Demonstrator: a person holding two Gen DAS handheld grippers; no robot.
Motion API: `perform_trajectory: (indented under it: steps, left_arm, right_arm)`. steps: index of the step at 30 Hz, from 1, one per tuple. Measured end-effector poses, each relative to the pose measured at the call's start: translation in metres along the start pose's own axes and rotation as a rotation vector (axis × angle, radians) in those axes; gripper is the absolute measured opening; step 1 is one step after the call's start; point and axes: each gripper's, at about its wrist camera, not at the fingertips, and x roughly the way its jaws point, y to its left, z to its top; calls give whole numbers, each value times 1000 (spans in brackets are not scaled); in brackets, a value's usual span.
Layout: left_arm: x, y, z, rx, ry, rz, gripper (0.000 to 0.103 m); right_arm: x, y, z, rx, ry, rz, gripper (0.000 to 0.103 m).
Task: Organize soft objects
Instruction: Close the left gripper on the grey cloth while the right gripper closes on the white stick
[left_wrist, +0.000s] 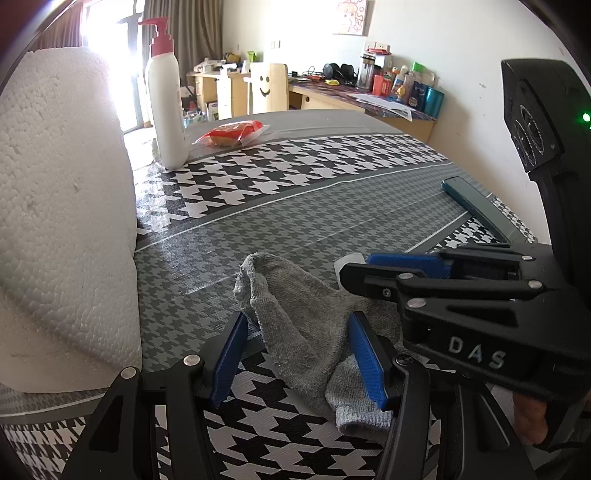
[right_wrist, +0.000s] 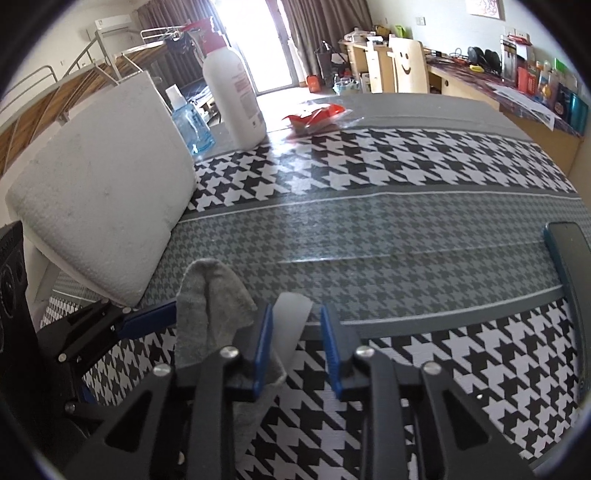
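**Left wrist view: grey sock between my spread left fingers, near edge of the tabletop**

Left wrist camera shows me the grey sock (left_wrist: 314, 332) lying crumpled on the houndstooth tabletop (left_wrist: 332, 206), close to its near edge. Its open cuff is bunched up and points away from me; the toe end trails back under the right-hand blue pad. My left gripper (left_wrist: 297, 360) has its fingers spread apart, one on each side of the sock. The right pad sits on or just over the fabric; I cannot tell whether it presses on it. Nothing is clamped.

My right gripper (right_wrist: 297, 349) stands just beside the sock, on its right. Its fingers are apart too, with a small whitish, translucent piece (right_wrist: 291, 317) showing in the gap between them. The left blue pad is touching the sock's edge; the sock itself lies outside the gap.

Further out, a white foam block (left_wrist: 62, 206) leans along the left edge of the tabletop. Beyond it, towards the far left corner, a white pump bottle (left_wrist: 166, 99) with a pink top stands upright, with a small blue bottle (right_wrist: 190, 122) next to it in the right wrist view. A red wrapped snack (left_wrist: 231, 134) lies near the far edge. A dark teal flat case (left_wrist: 476, 206) rests by the right edge, well apart from the sock.
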Motion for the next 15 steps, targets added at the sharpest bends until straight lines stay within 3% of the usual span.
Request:
perform_trajectory:
  steps: [1, 6, 8, 10, 15]
  left_arm:
    - [0, -1, 0, 2, 0, 1, 58]
    - [0, -1, 0, 11, 2, 6, 57]
    - [0, -1, 0, 20, 3, 21, 50]
    - [-1, 0, 0, 14, -1, 27, 32]
    - [-3, -1, -3, 25, -3, 4, 17]
  right_arm:
    - [1, 3, 0, -10, 5, 3, 22]
    - [0, 2, 1, -3, 6, 10, 11]
    - [-6, 1, 3, -4, -10, 24, 10]
    - [-13, 0, 3, -7, -34, 9, 10]
    - [-25, -8, 3, 4, -67, -32, 10]
